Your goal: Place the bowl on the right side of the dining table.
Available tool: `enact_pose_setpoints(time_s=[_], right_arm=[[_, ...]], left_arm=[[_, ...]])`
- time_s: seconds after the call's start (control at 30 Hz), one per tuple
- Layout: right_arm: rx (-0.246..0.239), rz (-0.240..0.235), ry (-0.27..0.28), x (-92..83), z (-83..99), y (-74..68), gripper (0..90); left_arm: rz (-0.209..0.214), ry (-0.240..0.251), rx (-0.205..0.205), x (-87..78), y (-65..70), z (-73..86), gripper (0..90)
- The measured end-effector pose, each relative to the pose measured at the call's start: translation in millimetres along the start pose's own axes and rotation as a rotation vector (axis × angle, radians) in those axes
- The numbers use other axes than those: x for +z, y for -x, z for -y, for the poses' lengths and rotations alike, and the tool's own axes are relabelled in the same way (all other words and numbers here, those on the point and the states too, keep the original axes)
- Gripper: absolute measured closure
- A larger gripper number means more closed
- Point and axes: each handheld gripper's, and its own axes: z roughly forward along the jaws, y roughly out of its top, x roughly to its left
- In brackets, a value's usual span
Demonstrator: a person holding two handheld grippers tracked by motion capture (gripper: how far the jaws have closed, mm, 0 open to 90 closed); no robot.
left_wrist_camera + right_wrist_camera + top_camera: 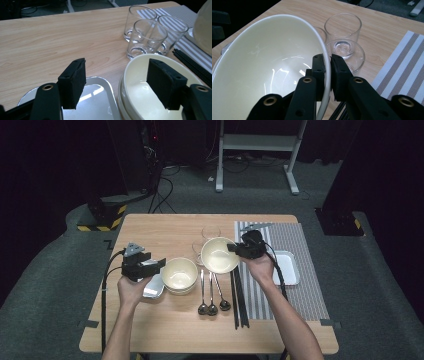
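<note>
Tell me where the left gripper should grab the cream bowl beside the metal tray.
Pinch the bowl by its rim on the side near the metal tray, one jaw inside, one outside, coming from above. The wall is thin and the mouth faces up; the left gripper already straddles that edge, open.

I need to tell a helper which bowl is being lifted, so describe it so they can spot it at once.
On the wooden table, look just left of the striped placemat, in front of the clear glasses. The cream bowl there is tilted, its rim pinched by the right hand-held gripper; the other bowls sit flat and stacked.
</note>
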Motion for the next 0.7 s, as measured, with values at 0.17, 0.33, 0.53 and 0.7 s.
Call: enact_pose_setpoints(time_s=[0.17,0.33,0.53,0.7], right_arm=[[0.01,0.002,0.005,-3.8,3.2,4.3,82.1],[0.016,0.01,0.015,-7.7,7.1,8.2,82.0],[0.019,0.023,0.026,-14.3,9.9,13.0,82.1],[0.023,0.026,0.038,-20.2,11.6,16.1,82.1]], left_arm=[[-0.008,0.0,-0.005,0.0,-1.1,5.7,32.3],[-0.024,-0.003,0.0,-2.5,-5.8,12.8,33.6],[-0.045,0.006,-0.012,-6.6,-9.9,21.1,33.4],[-0.06,0.011,-0.033,-8.6,-13.2,27.3,32.0]])
